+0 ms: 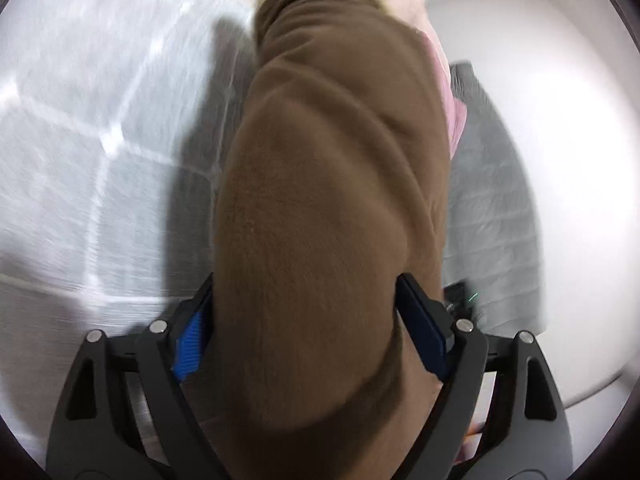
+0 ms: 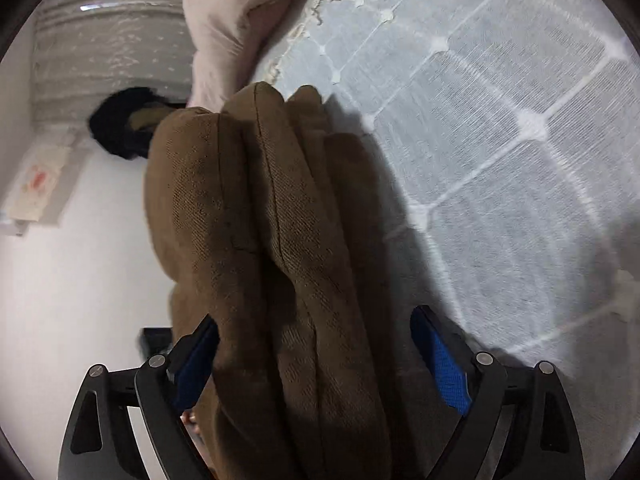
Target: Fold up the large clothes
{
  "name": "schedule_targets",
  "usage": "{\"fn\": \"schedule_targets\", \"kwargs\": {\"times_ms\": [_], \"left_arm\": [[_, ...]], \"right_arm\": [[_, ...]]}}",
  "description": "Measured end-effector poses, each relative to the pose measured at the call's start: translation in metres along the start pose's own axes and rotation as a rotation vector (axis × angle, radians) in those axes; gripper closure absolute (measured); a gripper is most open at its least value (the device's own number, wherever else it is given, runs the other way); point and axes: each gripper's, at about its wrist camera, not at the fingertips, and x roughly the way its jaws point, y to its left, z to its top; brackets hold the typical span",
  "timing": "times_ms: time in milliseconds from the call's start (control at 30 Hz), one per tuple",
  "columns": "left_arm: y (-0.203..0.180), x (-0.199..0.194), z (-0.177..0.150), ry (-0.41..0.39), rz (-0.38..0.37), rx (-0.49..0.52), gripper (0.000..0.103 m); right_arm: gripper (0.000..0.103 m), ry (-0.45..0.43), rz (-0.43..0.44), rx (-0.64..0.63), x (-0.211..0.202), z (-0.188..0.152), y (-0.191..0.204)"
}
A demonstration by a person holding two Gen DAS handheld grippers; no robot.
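Garment (image 1: 320,208) brown, fleecy, bunched; prob. gripped both ends.

The brown garment (image 1: 328,220) hid the gap between the left gripper's (image 1: 308,320) pads and ran off the bottom edge. Motion blur smeared the bedspread (image 1: 100,120). The pink cloth (image 2: 224,20) was cut off at the top edge.

You are working in a home bedroom: a pale quilted bedspread (image 2: 500,128) with a stitched diamond pattern and fringed edge is covering the bed, a pink garment (image 2: 224,28) is lying at its edge, and white walls (image 2: 80,280) are surrounding it.
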Motion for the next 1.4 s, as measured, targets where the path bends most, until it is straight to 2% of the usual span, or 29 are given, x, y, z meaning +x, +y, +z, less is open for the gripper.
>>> {"fn": "schedule_targets", "kwargs": {"times_ms": [33,67,133,167,267,367,433,567,600,700,767,800,833,900,967,1000,1033,1067,1100,1167,1233,1333,1400], "left_arm": [[0.000,-0.001,-0.001,-0.008,-0.013,-0.021,0.025],[-0.005,-0.004,-0.003,-0.020,-0.001,0.001,0.030],[-0.020,-0.016,-0.013,-0.034,0.019,0.082,0.047],[-0.025,-0.024,-0.016,-0.035,0.010,0.101,0.049],[-0.038,-0.049,-0.022,-0.052,-0.002,0.129,0.051],[-0.045,-0.094,-0.019,-0.117,0.021,0.168,0.052],[-0.043,-0.138,-0.013,-0.165,0.036,0.175,0.052],[-0.036,-0.211,0.005,-0.259,0.071,0.182,0.052],[-0.033,-0.244,0.008,-0.299,0.085,0.190,0.052],[-0.024,-0.308,0.017,-0.374,0.132,0.215,0.052],[-0.006,-0.347,0.025,-0.384,0.170,0.207,0.048],[0.003,-0.357,0.030,-0.379,0.200,0.202,0.041],[0.023,-0.372,0.035,-0.371,0.287,0.181,0.036],[0.060,-0.389,0.037,-0.375,0.446,0.093,0.035],[0.100,-0.399,0.026,-0.374,0.671,0.008,0.035],[0.105,-0.400,0.017,-0.374,0.706,0.040,0.035],[0.104,-0.398,0.006,-0.377,0.722,0.088,0.035],[0.102,-0.396,-0.003,-0.378,0.732,0.122,0.035],[0.098,-0.395,-0.012,-0.379,0.745,0.156,0.035],[0.082,-0.390,-0.034,-0.398,0.742,0.246,0.035],[0.082,-0.413,-0.039,-0.406,0.722,0.309,0.035],[0.060,-0.401,-0.041,-0.403,0.700,0.389,0.035],[0.052,-0.389,-0.037,-0.395,0.691,0.427,0.035]], "right_arm": [[0.024,-0.003,0.022,-0.017,0.001,-0.002,0.003],[0.043,0.005,0.062,-0.024,0.003,-0.006,0.006],[0.055,-0.053,0.037,-0.079,-0.001,-0.016,0.022],[0.061,-0.086,0.026,-0.111,-0.005,-0.023,0.032],[0.065,-0.141,0.054,-0.167,-0.015,-0.044,0.065],[0.066,-0.139,0.064,-0.249,-0.001,-0.065,0.111],[0.066,-0.127,0.088,-0.297,0.013,-0.078,0.143],[0.066,-0.087,0.182,-0.400,0.065,-0.102,0.223],[0.066,-0.074,0.203,-0.417,0.077,-0.108,0.239],[0.066,-0.021,0.270,-0.460,0.136,-0.127,0.294],[0.064,0.021,0.309,-0.460,0.172,-0.138,0.319],[0.063,0.055,0.316,-0.440,0.198,-0.145,0.329],[0.059,0.082,0.297,-0.430,0.219,-0.145,0.333],[0.054,0.168,0.187,-0.404,0.283,-0.146,0.334],[0.052,0.218,0.070,-0.380,0.323,-0.157,0.324],[0.052,0.220,0.039,-0.379,0.333,-0.162,0.319],[0.052,0.226,0.045,-0.384,0.341,-0.169,0.315],[0.051,0.234,0.094,-0.376,0.345,-0.174,0.313],[0.051,0.231,0.134,-0.354,0.341,-0.173,0.308],[0.050,0.228,0.163,-0.342,0.330,-0.180,0.306],[0.049,0.207,0.172,-0.348,0.313,-0.192,0.306],[0.046,0.212,0.250,-0.313,0.289,-0.202,0.304],[0.044,0.234,0.244,-0.307,0.286,-0.208,0.309]]}}
